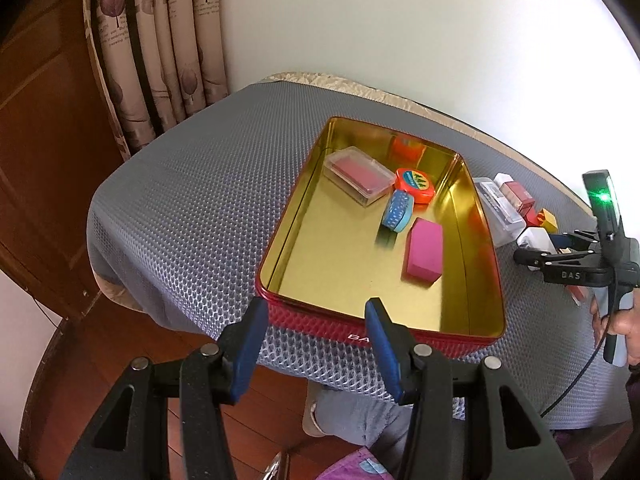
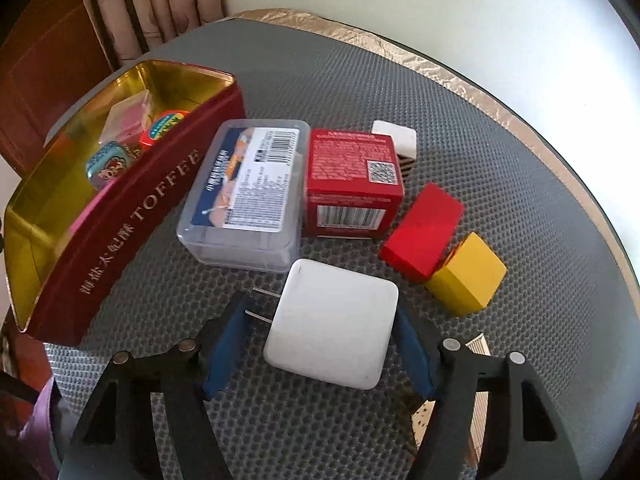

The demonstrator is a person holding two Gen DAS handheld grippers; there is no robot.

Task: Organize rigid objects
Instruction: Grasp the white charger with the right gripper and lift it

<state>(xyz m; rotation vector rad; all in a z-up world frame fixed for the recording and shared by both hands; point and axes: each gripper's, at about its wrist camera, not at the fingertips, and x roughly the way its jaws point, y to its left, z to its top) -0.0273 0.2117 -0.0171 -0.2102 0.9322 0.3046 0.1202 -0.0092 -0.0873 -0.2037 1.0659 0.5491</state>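
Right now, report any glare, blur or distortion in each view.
Left wrist: fisheye bends the table edge; the tin floor mirrors the pink block; the wall is washed out. Right wrist: same bulge, slight blur on the tin's contents, wall overexposed.

The right gripper (image 2: 320, 332) straddles a white charger (image 2: 334, 324) on the grey mat (image 2: 500, 152); its right pad touches, the left stands off.

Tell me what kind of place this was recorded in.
Probably a room in a home: leaf-print curtains beside a wooden door, wood flooring, and a small mat-covered table holding household odds and ends.
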